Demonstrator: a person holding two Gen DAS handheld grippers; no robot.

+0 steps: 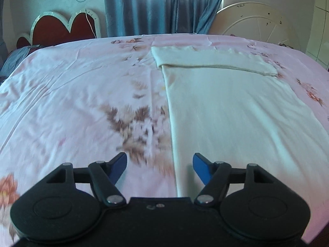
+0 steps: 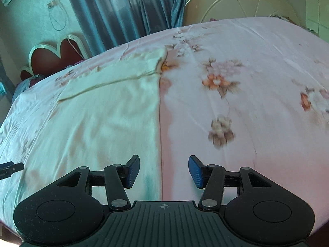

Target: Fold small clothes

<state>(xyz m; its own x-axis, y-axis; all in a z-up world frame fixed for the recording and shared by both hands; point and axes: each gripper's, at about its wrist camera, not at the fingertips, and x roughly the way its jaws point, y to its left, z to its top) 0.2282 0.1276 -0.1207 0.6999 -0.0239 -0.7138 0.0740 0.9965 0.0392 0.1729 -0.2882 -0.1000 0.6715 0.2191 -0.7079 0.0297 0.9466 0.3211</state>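
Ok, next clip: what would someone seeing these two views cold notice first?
A pale cream garment lies flat on a pink floral bedsheet, its far end folded over into a band. Both the left gripper and the right gripper hang over its side edges with jaws apart and nothing between them. Behind the bed hangs a blue curtain.

The garment is pale cream cloth, matt and smooth, with a fine ribbed look. The sheet under it is thin pink floral cloth, softly creased. Both grippers are matt black plastic with shiny metal pivots and textured blue pads. The far curtain is blue cloth with a slight sheen.
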